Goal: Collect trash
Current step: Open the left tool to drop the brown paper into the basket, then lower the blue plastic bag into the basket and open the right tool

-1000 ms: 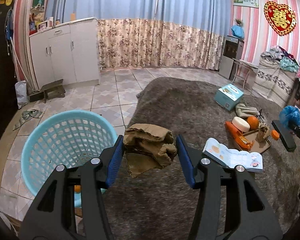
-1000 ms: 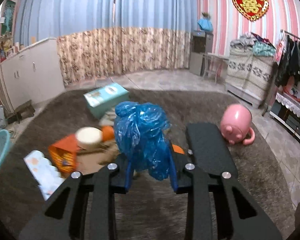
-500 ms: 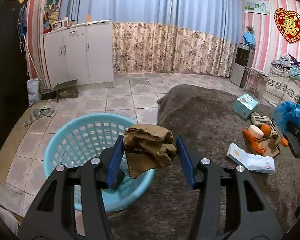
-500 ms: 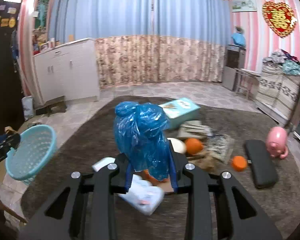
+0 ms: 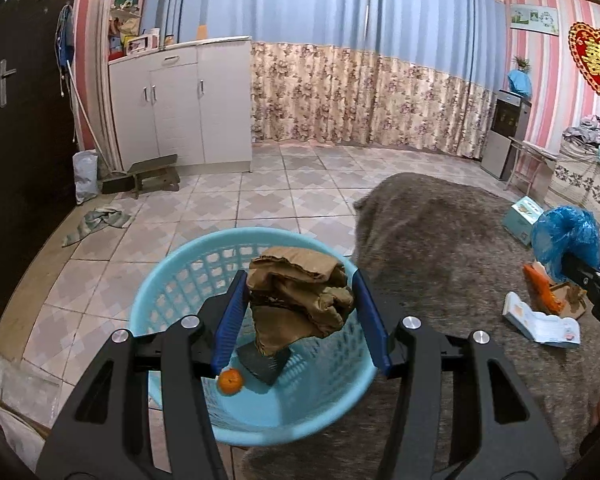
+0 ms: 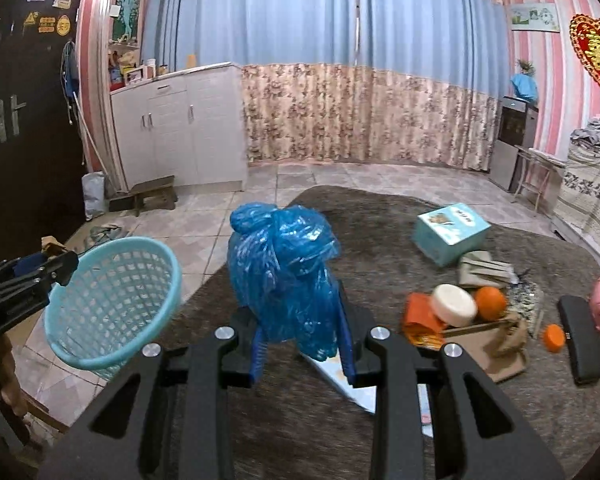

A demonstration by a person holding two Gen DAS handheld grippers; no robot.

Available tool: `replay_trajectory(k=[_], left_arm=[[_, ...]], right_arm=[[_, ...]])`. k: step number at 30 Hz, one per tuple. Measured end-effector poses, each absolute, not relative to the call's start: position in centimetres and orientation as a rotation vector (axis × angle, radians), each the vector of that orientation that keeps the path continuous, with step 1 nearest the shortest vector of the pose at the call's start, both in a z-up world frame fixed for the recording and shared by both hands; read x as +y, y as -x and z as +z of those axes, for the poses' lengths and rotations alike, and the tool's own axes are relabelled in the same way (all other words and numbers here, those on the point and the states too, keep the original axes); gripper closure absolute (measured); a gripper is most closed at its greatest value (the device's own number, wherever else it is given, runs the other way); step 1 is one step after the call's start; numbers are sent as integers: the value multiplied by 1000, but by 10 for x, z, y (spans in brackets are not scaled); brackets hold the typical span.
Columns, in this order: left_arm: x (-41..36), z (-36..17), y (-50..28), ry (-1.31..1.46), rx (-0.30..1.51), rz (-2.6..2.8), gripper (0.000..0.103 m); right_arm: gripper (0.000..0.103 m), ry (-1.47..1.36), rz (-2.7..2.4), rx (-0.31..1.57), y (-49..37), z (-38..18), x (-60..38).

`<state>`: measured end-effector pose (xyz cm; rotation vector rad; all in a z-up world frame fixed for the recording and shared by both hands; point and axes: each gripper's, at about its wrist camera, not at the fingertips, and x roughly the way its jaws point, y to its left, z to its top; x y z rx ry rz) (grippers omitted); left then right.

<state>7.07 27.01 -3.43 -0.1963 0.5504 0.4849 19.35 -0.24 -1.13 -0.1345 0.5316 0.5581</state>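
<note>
Left gripper [image 5: 300,312], jaws half-spread, clamps crumpled brown paper [image 5: 300,300] above the blue basket [image 5: 168,276]; light, springy, best pinched across its bulk. Right gripper [image 6: 300,344], jaws narrow, squeezes a blue plastic bag [image 6: 284,272] right of the basket: soft, slippery.

my crumpled matt brown paper [image 5: 300,300] above the glossy plastic lattice basket [image 5: 172,292]; crinkly shiny blue plastic bag [image 6: 284,272]; shaggy grey rug [image 5: 440,240].
</note>
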Motion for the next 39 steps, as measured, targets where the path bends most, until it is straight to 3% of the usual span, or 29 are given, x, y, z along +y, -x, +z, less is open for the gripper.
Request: replay_trajectory(k=[19, 24, 30, 39], left_arm=[[352, -72, -80, 198, 632, 539, 49], [361, -71, -80, 213, 616, 528, 27], [369, -70, -73, 208, 608, 560, 16], [380, -65, -51, 213, 588, 613, 8]], right_arm=[[73, 172, 601, 595, -202, -36, 57], [73, 183, 608, 605, -205, -40, 68], [73, 176, 638, 627, -205, -48, 83], [73, 190, 720, 623, -198, -51, 128]])
